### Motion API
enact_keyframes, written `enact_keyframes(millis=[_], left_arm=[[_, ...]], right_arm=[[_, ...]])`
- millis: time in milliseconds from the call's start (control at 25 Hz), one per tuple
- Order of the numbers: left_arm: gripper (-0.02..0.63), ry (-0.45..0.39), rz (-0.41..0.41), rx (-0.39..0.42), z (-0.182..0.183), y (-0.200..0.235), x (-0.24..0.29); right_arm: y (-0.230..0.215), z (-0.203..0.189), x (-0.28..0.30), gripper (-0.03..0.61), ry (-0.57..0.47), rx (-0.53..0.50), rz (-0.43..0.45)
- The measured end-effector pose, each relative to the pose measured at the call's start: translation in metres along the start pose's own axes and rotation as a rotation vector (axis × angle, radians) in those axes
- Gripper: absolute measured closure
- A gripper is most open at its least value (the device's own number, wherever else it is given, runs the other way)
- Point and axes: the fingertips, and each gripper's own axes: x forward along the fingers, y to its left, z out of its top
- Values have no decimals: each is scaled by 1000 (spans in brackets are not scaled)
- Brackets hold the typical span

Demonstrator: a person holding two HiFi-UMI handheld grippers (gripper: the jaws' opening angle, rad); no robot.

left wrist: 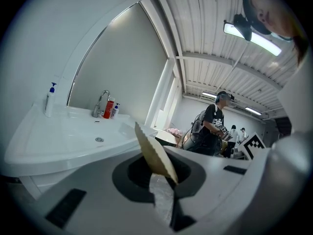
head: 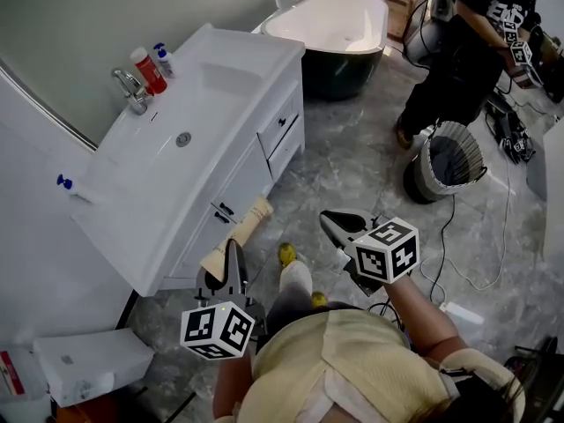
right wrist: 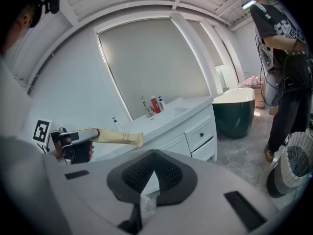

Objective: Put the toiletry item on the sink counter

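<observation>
A tan toiletry tube (head: 238,234) sticks out of my left gripper (head: 233,254), which is shut on its lower end in front of the white vanity. In the left gripper view the tube's crimped end (left wrist: 154,153) rises between the jaws. In the right gripper view the tube (right wrist: 116,137) points at the counter. The white sink counter (head: 220,82) with its basin lies up and left of the tube, which is short of its front edge. My right gripper (head: 333,225) hovers over the floor to the right, jaws together and empty.
On the counter stand a faucet (head: 132,91), a red bottle (head: 149,70), a small blue-capped bottle (head: 163,58) and a pump bottle (head: 67,184). A dark bathtub (head: 330,25), a mesh basket (head: 451,159) and a standing person (head: 471,38) are beyond. A white box (head: 88,364) sits lower left.
</observation>
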Motion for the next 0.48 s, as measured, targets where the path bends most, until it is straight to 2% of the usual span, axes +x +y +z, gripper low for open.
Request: enact_keyframes(millis=[480], left_arm=[[554,-4,-34,0,21,20,74]], right_arm=[[-32,35,46,554,14,-19,-8]])
